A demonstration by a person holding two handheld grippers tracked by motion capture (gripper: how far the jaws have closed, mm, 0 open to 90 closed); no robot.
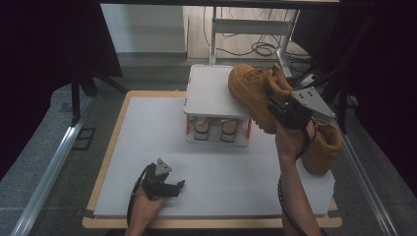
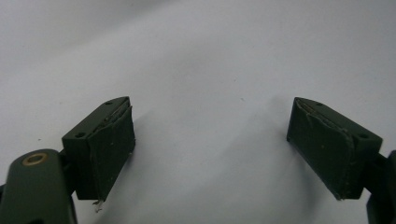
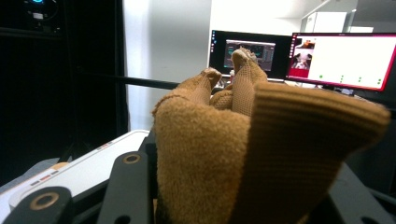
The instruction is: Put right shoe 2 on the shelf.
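Observation:
A tan suede boot (image 1: 253, 91) hangs in the air over the right part of the white two-tier rack (image 1: 209, 91), its toe toward the rack's top shelf. My right gripper (image 1: 281, 112) is shut on the boot's collar; in the right gripper view the boot's collar and tongue (image 3: 243, 154) sit between the black jaws. A second tan boot (image 1: 322, 145) stands on the table's right side, behind my right hand. My left gripper (image 1: 176, 188) rests low near the table's front edge, open, with nothing but bare white table between its pads (image 2: 112, 144).
The rack's lower shelf holds a pair of shoes (image 1: 215, 129). The white table top (image 1: 147, 142) has a wooden border. Dark curtains flank both sides. Metal frame legs and cables (image 1: 260, 48) lie on the floor beyond the rack. Monitors (image 3: 336, 58) glow in the right gripper view.

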